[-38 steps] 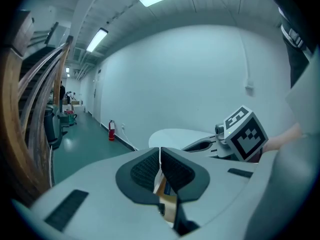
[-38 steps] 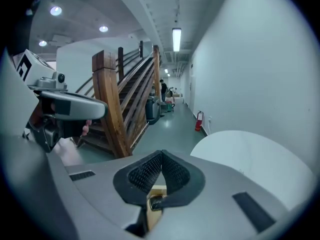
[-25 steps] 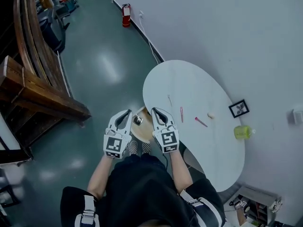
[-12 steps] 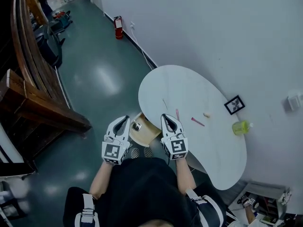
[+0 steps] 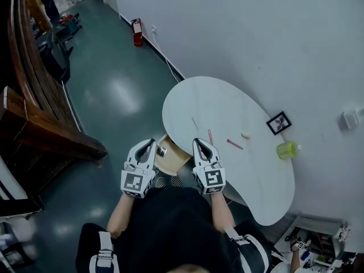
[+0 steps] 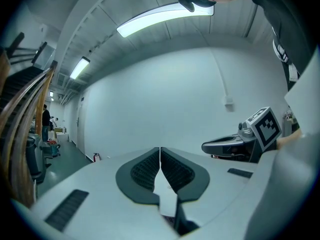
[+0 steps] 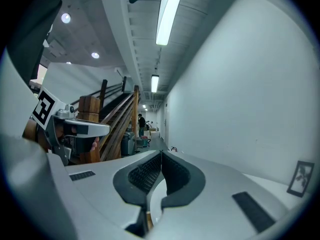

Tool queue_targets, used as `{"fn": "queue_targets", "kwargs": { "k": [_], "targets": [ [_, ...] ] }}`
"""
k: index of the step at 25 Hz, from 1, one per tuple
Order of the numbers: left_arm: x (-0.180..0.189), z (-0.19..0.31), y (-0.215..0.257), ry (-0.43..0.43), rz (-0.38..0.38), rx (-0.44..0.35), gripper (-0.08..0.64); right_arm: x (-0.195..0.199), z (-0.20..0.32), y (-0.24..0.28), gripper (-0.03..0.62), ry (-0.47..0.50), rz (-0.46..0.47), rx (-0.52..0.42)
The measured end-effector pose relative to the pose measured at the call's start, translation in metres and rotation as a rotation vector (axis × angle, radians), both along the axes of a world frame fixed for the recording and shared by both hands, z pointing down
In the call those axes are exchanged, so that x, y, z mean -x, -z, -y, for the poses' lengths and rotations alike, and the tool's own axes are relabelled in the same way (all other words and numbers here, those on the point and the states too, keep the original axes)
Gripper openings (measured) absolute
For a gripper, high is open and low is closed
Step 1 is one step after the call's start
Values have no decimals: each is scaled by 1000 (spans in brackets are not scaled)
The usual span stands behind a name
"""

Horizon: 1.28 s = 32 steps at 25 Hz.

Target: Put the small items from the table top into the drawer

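No item taken yet: my left gripper [image 5: 150, 143] and right gripper [image 5: 199, 142] hung by the near edge of the bench [image 5: 216, 104], fingers pressed together, empty; next I likely needed the right fingers spread over the pink stick [image 5: 210, 136].

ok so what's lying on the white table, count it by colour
pink: 2 (left pink stick, right pink stick)
pale: 2 (thin pale stick, small cream piece)
black: 1 (picture frame)
yellow-green: 1 (bottle)
total: 6
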<state>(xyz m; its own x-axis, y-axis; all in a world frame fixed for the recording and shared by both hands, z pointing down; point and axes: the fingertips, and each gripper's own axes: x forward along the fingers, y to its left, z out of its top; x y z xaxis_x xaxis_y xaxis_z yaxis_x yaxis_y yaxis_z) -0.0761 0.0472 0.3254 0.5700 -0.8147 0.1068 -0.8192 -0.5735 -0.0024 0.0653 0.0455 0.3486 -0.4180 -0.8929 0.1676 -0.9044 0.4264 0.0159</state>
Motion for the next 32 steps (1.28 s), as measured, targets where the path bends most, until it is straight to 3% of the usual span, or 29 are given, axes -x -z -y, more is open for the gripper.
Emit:
{"fn": "queue_targets", "kwargs": {
  "k": [19,32],
  "targets": [
    [-33,19,-28,-94,4,76,25,-29,13,-37,31,-87,-29,96],
    [-70,53,-90,-156,22,197,25,-50,47,-103,31,-116,-50,213]
  ]
}}
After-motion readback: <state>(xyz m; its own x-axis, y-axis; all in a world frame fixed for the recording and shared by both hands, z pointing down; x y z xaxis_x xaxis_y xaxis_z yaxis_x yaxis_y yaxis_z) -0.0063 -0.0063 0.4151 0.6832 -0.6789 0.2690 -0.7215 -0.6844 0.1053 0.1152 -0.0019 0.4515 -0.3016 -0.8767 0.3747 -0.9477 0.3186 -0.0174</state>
